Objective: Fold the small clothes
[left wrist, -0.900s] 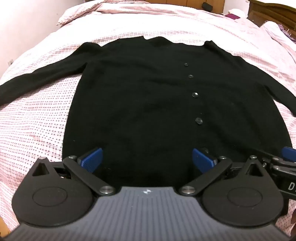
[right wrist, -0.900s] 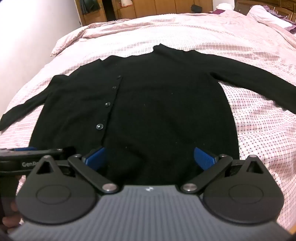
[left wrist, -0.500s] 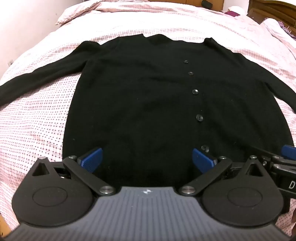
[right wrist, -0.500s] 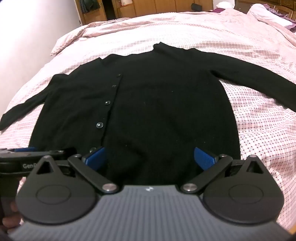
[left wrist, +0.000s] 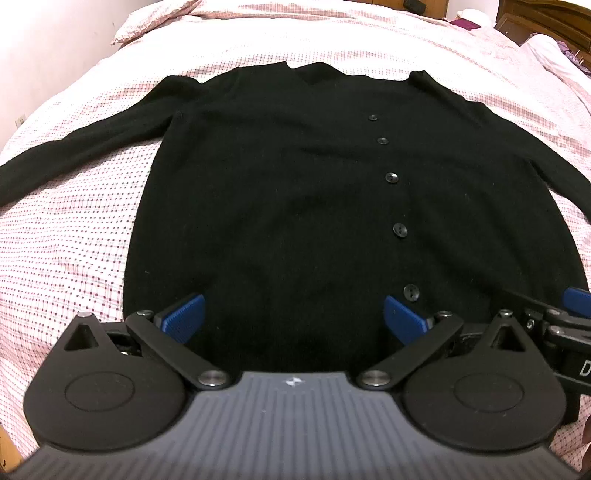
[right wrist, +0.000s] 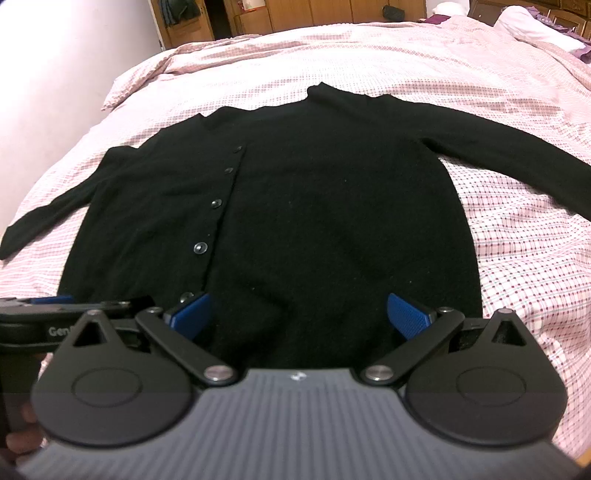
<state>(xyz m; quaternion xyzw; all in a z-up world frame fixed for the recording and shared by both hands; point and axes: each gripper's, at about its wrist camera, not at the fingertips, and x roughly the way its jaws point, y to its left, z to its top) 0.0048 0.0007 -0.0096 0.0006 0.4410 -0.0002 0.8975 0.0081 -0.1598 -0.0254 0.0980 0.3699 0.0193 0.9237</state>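
the left gripper (left wrist: 293,317) stands wide, blue pads (left wrist: 183,317) apart over the hem with nothing pinched between them; the right gripper (right wrist: 301,314) is just as wide, over the hem further right, also holding nothing. the two tools sit side by side, each showing at the edge of the other's view. the cardigan (left wrist: 314,221) lies flat and buttoned on the bed (left wrist: 66,236), hem nearest at 6 o'clock, collar away at 12, so its long axis runs straight from near to far. the buttons (left wrist: 391,178) run along that axis. one sleeve (left wrist: 74,155) reaches out toward 9 o'clock, the other (right wrist: 517,155) toward 3. beyond the collar lies more checked bedding, then wooden furniture (right wrist: 332,11) at 12.
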